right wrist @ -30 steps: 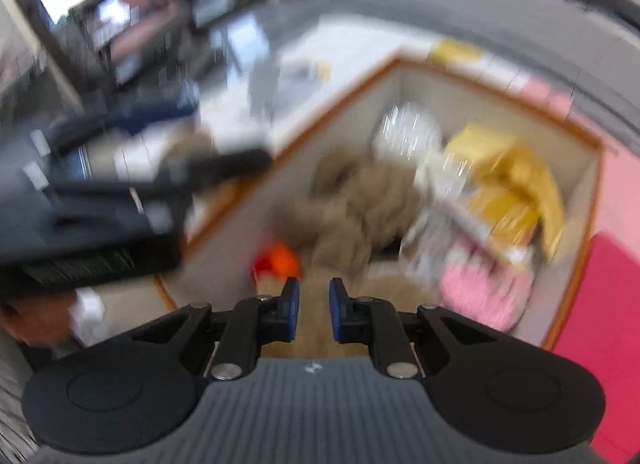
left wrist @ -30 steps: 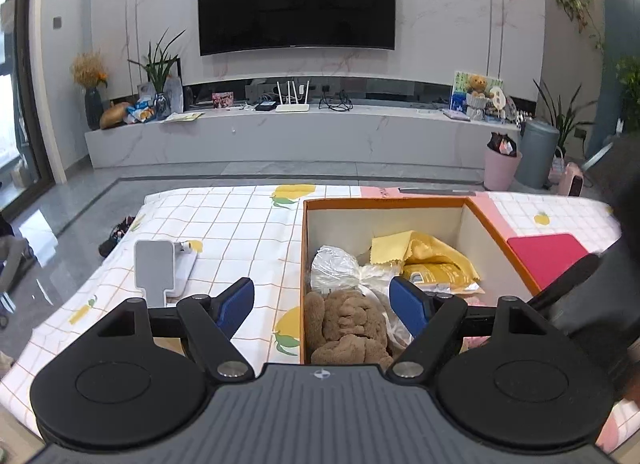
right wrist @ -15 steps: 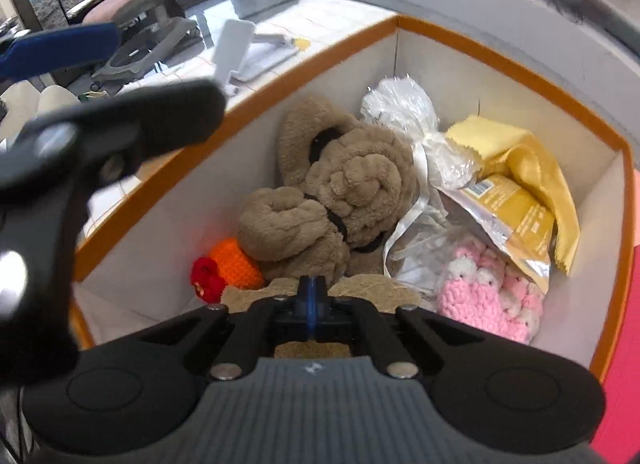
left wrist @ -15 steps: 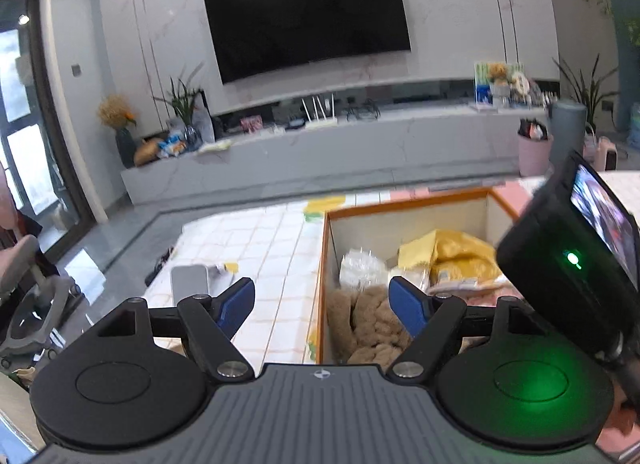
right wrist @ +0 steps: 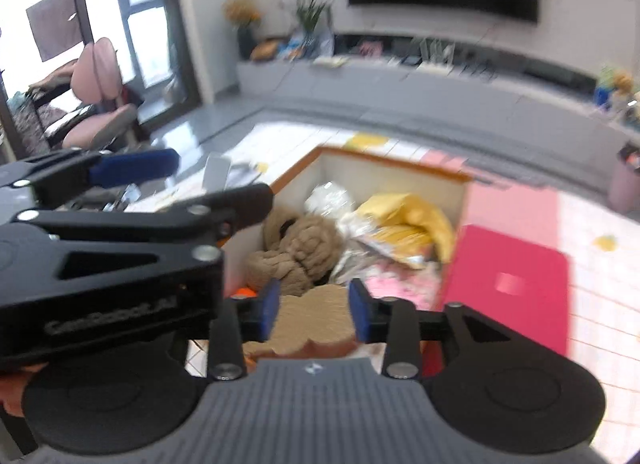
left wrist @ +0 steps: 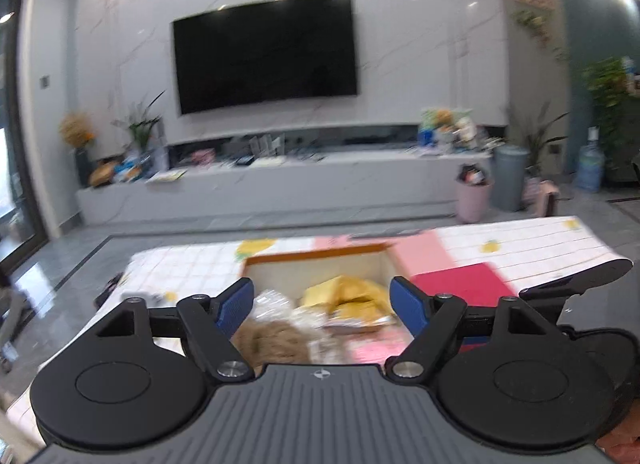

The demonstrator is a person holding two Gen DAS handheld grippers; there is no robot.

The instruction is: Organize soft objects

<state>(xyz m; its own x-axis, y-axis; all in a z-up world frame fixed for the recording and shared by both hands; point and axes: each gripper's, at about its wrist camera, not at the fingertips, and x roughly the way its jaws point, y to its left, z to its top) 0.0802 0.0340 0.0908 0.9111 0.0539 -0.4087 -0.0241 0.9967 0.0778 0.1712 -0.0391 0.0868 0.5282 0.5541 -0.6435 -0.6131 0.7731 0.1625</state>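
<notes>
Hovering over the orange-rimmed box (right wrist: 384, 162) now, both grippers point down at its soft contents. The right gripper (right wrist: 314, 310) has its blue jaws spreading apart, and a flat tan cork-like piece (right wrist: 314, 320) sits in the gap between them; whether the pads touch it is hard to tell, but there's no squeeze on it. Beyond that, inside the box, there's the brown plush toy (right wrist: 302, 250) by the left wall, a crinkled clear bag (right wrist: 330, 198) at the far wall, a yellow cloth (right wrist: 412, 214) toward the far right corner, something pink and knitted (right wrist: 400, 284) by the right wall, and an orange bit (right wrist: 244, 292) peeking out at the near left corner. The left gripper (left wrist: 322, 306) is released, fingers spread wide, nothing between them, poised above the box's near edge. The box sits on the table's checked cloth (left wrist: 188, 268), with a red pad (right wrist: 508, 284) just beside its right wall.
</notes>
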